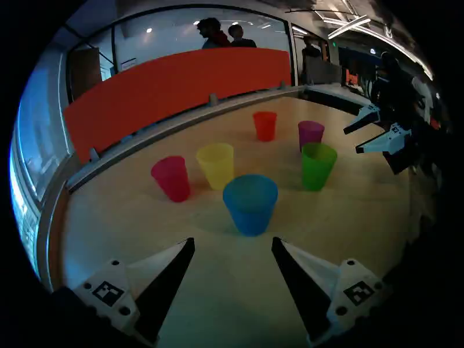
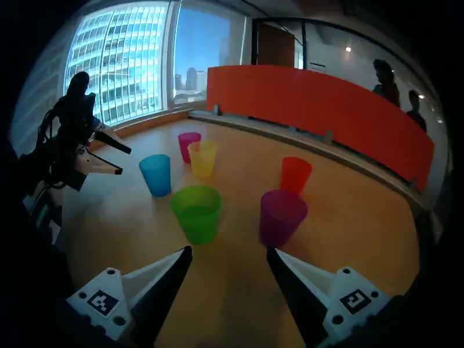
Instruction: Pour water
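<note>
- The left tongs are wide apart and hold nothing; they hang low over the tabletop, and the blue cup is straight ahead, just beyond the tips
- Behind the blue cup, the pink cup and the yellow cup stand near each other, side by side
- To the right stands the green cup, with the purple cup just behind it; the orange cup is the farthest one
- All six cups stand upright on the tabletop, mouth up, and no tongs touch them (whether any cup has water inside, I cannot tell)
- The right tongs are also wide apart and empty; in the right gripper view the green cup and the purple cup are the nearest, one to the left and one to the right ahead of the tips
- In the left gripper view the right tongs hang at the right side, above the tabletop, near the green and purple cups
- An orange partition runs along the far edge of the tabletop, and two persons stand behind it
</note>
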The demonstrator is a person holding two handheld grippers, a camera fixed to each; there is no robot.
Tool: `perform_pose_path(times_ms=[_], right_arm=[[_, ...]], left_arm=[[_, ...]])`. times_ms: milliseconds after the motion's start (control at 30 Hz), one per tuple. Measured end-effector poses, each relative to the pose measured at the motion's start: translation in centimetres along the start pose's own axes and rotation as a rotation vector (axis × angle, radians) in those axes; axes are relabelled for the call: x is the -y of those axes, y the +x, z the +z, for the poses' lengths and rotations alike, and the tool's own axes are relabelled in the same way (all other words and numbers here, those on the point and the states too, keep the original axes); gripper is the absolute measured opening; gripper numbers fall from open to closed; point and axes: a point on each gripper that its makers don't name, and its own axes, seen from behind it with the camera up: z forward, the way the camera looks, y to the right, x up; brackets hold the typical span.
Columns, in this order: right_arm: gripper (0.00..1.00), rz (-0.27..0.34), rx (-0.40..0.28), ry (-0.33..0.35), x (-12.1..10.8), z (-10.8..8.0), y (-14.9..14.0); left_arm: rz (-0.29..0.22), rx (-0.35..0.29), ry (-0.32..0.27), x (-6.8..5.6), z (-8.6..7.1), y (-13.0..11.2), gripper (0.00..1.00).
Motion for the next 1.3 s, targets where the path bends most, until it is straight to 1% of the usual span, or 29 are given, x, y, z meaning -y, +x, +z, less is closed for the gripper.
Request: perform_pose_path(times_ms=[267, 500, 600, 767, 900, 1167, 1300], right_arm=[[1.00, 0.084, -0.084, -0.077, -2.0, -1.1, 1.7], [1.00, 0.150, -0.162, -0.174, -4.5, -2.2, 3.1], [1.00, 0.171, -0.192, -0.215, -5.4, -2.5, 3.5], [1.00, 0.204, -0.234, -0.261, -6.3, -2.7, 4.1], [1.00, 0.222, -0.276, -0.308, -7.3, -3.0, 4.7], [1.00, 0.239, -0.353, -0.416, -9.1, -3.6, 5.5], [1.00, 0.244, -0.407, -0.476, -9.8, -4.2, 6.2]], left_arm=[[-0.054, -0.092, 0.091, 1.7, -1.0, 1.6, 1.00], [-0.095, -0.174, 0.164, 3.1, -1.8, 2.9, 0.99], [-0.114, -0.204, 0.191, 3.6, -2.1, 3.2, 0.99], [-0.150, -0.242, 0.221, 4.2, -2.4, 3.4, 0.99], [-0.174, -0.279, 0.255, 4.9, -3.0, 3.7, 0.99], [-0.212, -0.361, 0.319, 6.2, -3.9, 4.9, 0.99], [-0.224, -0.415, 0.366, 6.8, -4.6, 5.8, 0.99]])
